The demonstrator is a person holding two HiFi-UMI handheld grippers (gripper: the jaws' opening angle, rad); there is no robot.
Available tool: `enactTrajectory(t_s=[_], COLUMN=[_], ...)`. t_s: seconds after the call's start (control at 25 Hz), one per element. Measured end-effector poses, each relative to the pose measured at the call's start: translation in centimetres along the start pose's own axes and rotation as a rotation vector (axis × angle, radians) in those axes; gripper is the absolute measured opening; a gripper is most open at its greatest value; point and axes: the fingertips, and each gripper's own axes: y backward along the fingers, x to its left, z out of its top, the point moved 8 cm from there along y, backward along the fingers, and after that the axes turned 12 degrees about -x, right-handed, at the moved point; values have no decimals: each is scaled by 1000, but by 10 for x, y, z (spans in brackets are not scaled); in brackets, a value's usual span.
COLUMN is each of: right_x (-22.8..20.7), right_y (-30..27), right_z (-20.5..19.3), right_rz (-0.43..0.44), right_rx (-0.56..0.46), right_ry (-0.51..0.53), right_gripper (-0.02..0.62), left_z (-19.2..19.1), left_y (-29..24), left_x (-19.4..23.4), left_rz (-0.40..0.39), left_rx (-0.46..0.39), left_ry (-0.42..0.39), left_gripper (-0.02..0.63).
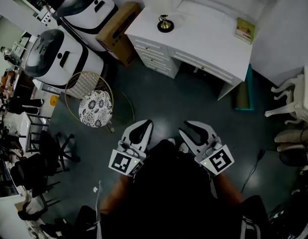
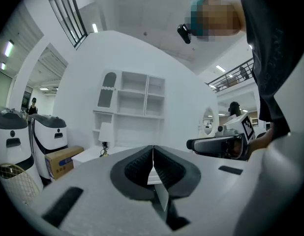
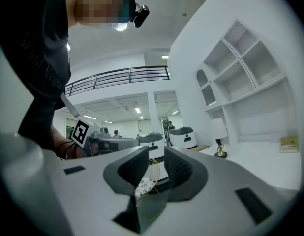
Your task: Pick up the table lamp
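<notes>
Table lamp [image 1: 164, 11] is standing at top centre of the head view on the white desk [image 1: 204, 34], well apart from both grippers. We are holding the left gripper [image 1: 142, 126] clenched on nothing and the right gripper [image 1: 194, 127] released, both empty, below centre. At centre left, a wire basket [image 1: 86, 73] is holding a patterned cushion [image 1: 95, 108].

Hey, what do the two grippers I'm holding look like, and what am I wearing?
Both the left gripper and right gripper have white, tapering shells with black ribbed pads inside the jaws. Each carries a cube with black-and-white square markers. You wear a black top.
</notes>
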Motion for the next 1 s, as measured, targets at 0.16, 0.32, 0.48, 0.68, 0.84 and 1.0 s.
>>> enactTrajectory(t_s=[0.16, 0.32, 0.48, 0.68, 0.84, 1.0], right_x=[-4, -12, -27, -45, -65, -80], right_y=[-1, -7, -22, -52, -79, -110], right_z=[-9, -17, -24, -27, -29, -32], right_rz=[-5, -10, -49, -36, -47, -58], right_rx=[4, 14, 0, 44, 54, 77], right_ry=[-24, -61, -86, -76, -96, -86], right_gripper=[92, 92, 92, 92, 92, 92], left_z=[0, -4, -10, -18, -20, -24], left_y=[10, 10, 2, -18, -37, -49], left_x=[7, 19, 37, 66, 96, 132], left_rz=[38, 63, 58, 56, 72, 76], left_rx=[1, 6, -7, -26, -21, -9], left_ry=[-11, -13, -14, 20, 27, 49], left_gripper=[19, 18, 18, 18, 18, 18])
